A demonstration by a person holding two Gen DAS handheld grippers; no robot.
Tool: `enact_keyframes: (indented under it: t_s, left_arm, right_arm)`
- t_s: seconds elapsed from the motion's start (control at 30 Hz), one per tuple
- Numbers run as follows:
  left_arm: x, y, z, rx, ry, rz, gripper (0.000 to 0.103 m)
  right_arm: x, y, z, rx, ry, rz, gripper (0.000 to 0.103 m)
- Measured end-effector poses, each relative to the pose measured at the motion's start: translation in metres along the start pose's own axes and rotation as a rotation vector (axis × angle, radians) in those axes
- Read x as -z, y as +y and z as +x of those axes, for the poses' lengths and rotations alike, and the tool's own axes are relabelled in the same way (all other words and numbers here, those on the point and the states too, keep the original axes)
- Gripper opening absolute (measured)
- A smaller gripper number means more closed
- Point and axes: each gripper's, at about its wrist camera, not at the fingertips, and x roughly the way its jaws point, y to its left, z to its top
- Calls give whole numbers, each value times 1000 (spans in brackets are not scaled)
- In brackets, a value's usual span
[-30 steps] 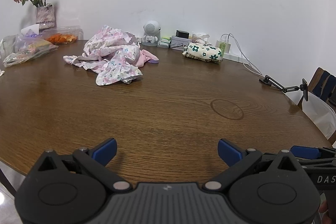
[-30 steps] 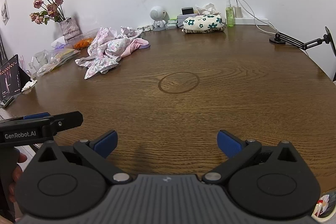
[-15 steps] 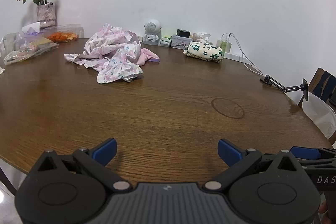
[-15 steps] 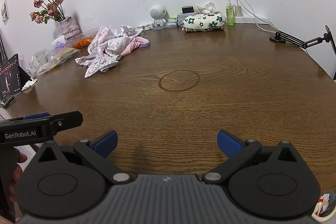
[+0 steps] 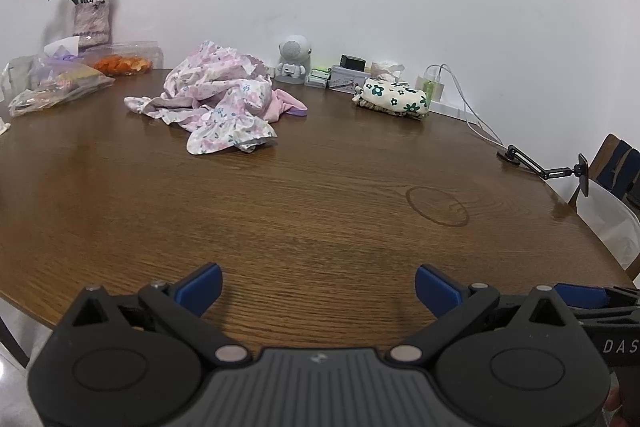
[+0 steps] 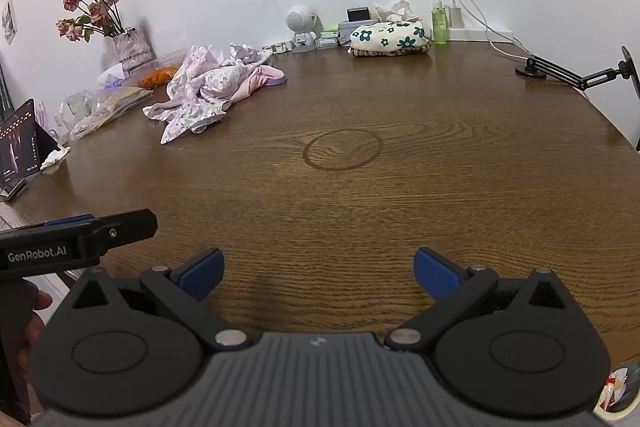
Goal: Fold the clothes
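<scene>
A crumpled heap of pink floral clothes (image 5: 218,107) (image 6: 208,87) lies on the far left part of the round wooden table (image 5: 320,211) (image 6: 440,155). A folded cream cloth with dark green flowers (image 5: 394,98) (image 6: 390,38) rests at the back by the wall. My left gripper (image 5: 318,285) hovers open over the table's near edge, with nothing between its blue pads. My right gripper (image 6: 318,271) is open too, also at the near edge and far from the clothes. The left gripper's black body (image 6: 76,243) shows at the left of the right wrist view.
A vase of dried roses (image 5: 90,23), plastic bags of food (image 5: 60,83), a small white robot figure (image 5: 294,61), boxes, a green bottle (image 6: 439,23) and charger cables line the wall. A black phone holder arm (image 5: 544,169) stands at the right edge. A chair (image 5: 616,167) sits beyond.
The left wrist view has shifted slightly, so the clothes heap sits a little further right and lower. The right gripper has barely moved. Both grippers stay open.
</scene>
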Motion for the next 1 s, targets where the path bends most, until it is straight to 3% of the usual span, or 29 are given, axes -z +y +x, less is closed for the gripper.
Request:
enact_keyframes:
  t_s: [0.63, 1.0]
  left_arm:
    - [-5, 10, 4, 5, 2, -4, 103]
    - [-45, 49, 28, -26, -8, -33, 103]
  right_arm:
    - [-10, 7, 10, -11, 12, -24, 103]
    - [-58, 31, 47, -94, 6, -86, 103]
